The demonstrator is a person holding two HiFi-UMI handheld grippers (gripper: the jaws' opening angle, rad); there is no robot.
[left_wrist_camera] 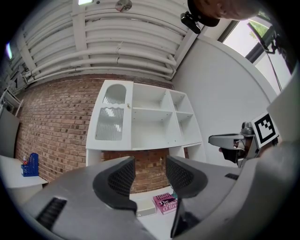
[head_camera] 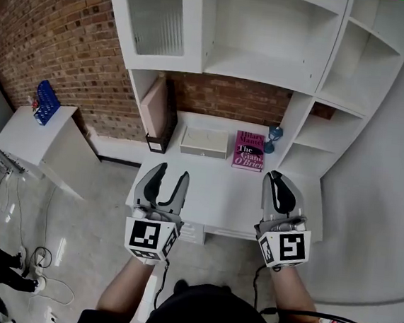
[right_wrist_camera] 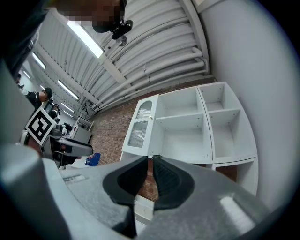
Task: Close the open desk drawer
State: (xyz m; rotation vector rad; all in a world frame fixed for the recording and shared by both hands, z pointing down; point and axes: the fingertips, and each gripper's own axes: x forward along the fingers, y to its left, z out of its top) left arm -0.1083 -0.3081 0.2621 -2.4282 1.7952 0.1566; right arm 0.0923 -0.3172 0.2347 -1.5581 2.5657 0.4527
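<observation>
Holding both grippers above the desk [head_camera: 212, 201], you point them out at the hutch [head_camera: 271, 29], not down. The left gripper [head_camera: 172, 172] has its jaws spread and empty. The right gripper [head_camera: 275, 177] has its jaws pressed almost together, with nothing between.

The drawer [head_camera: 192, 233] juts slightly from under the desk's front edge, below and behind both jaw tips. Its long axis runs along that edge. It lies just beside the left gripper and well apart from the right, so the left looks like the one to push.

Only the head view shows the drawer. The left gripper view [left_wrist_camera: 150, 176] shows the hutch, the book [left_wrist_camera: 165, 202] and the other gripper. The right gripper view [right_wrist_camera: 151, 171] shows the hutch and brick.
</observation>
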